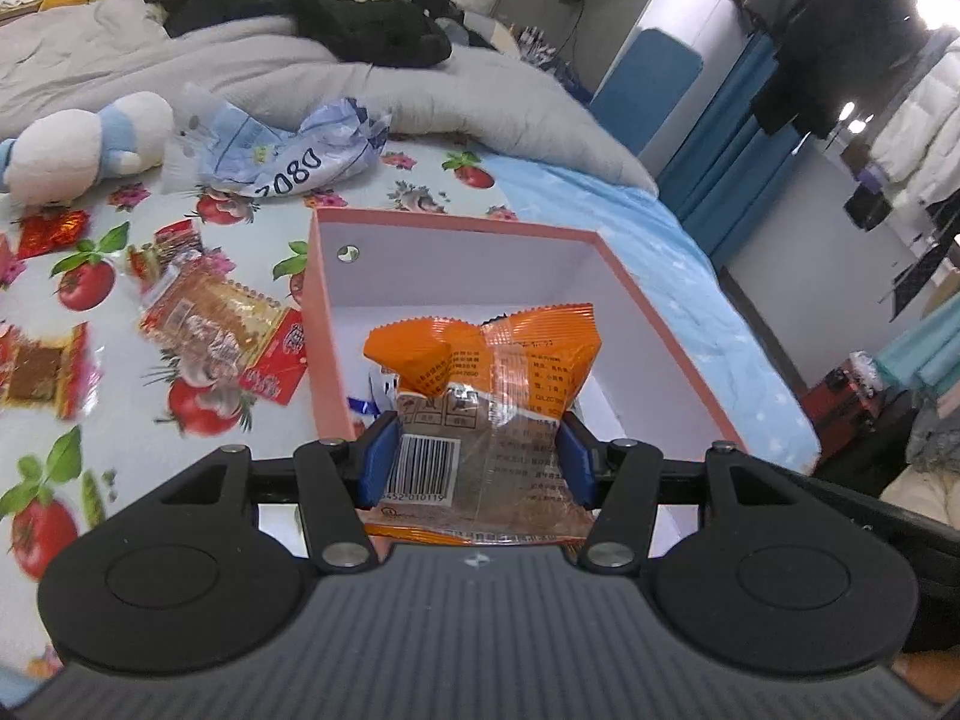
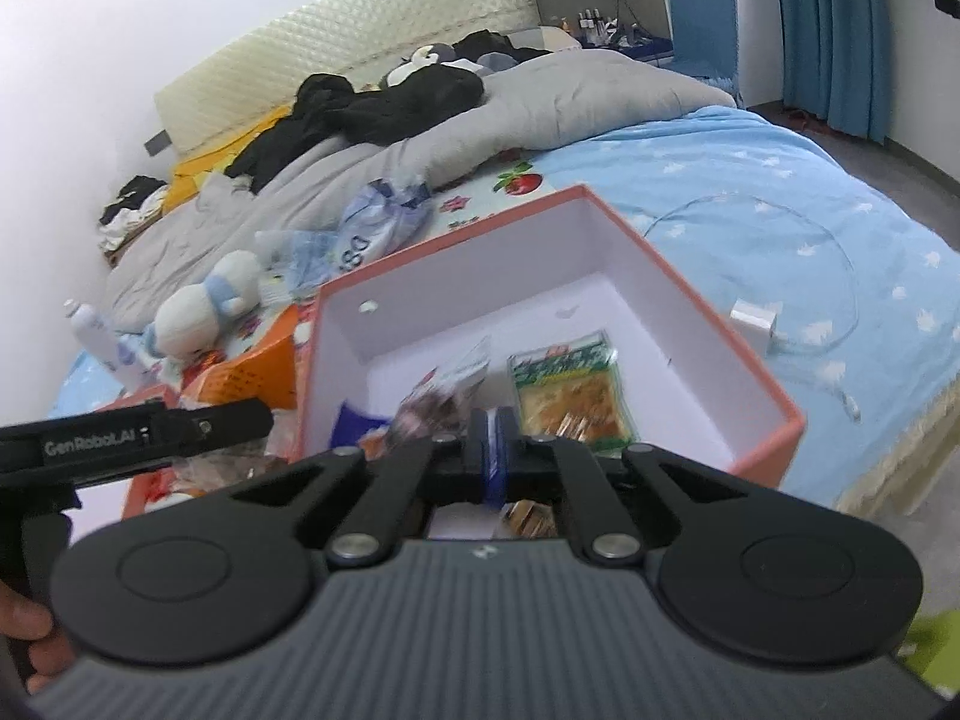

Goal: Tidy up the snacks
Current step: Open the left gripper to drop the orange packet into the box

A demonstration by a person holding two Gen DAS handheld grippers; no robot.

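My left gripper [image 1: 477, 456] is shut on an orange snack packet [image 1: 486, 360], its blue pads pressing both sides near the barcode. The packet hangs over the near edge of a pink box [image 1: 456, 222] with white inside walls. In the right wrist view the pink box [image 2: 690, 300] holds a green packet [image 2: 570, 396] and a blurred clear packet with brown contents [image 2: 447, 390]. My right gripper [image 2: 495, 450] hovers over the box's near side, shut, pads together with nothing between them. The left gripper's body [image 2: 150, 432] shows at the left, the orange packet [image 2: 258, 372] beyond it.
Several red and clear snack packets [image 1: 210, 324] lie on the tomato-print sheet left of the box. Behind them sit a white plush toy [image 1: 84, 144] and a crumpled blue-white bag [image 1: 282, 150]. A grey duvet [image 1: 240, 60] covers the far bed. A white charger with cable [image 2: 756, 318] lies right of the box.
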